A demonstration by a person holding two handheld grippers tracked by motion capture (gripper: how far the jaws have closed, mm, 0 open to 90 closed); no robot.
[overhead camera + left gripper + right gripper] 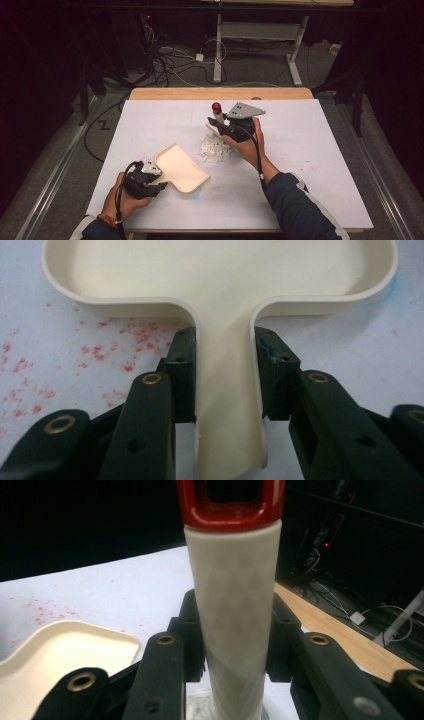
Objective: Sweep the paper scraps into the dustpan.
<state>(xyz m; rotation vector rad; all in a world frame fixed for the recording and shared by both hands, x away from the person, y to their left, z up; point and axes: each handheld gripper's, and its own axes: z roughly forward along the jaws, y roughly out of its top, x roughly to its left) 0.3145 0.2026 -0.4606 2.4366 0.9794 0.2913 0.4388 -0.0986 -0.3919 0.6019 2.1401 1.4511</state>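
Observation:
A cream dustpan [181, 168] lies on the white table, left of centre, its tray [225, 280] pointing away. My left gripper [159, 186] is shut on the dustpan's handle [226, 405], one black pad pressing each side. A small brush with a white handle [232, 605] and a red looped end [216, 107] stands upright at mid-table, and my right gripper [222, 129] is shut on that handle. A pile of white scraps [214, 149] lies just in front of the brush, between it and the dustpan [55, 655].
The white sheet [310, 150] bears faint red specks [100, 350]. A bare wooden strip [220, 93] runs along the far edge of the table. Beyond it are a desk frame [218, 50] and cables [170, 55] on the floor.

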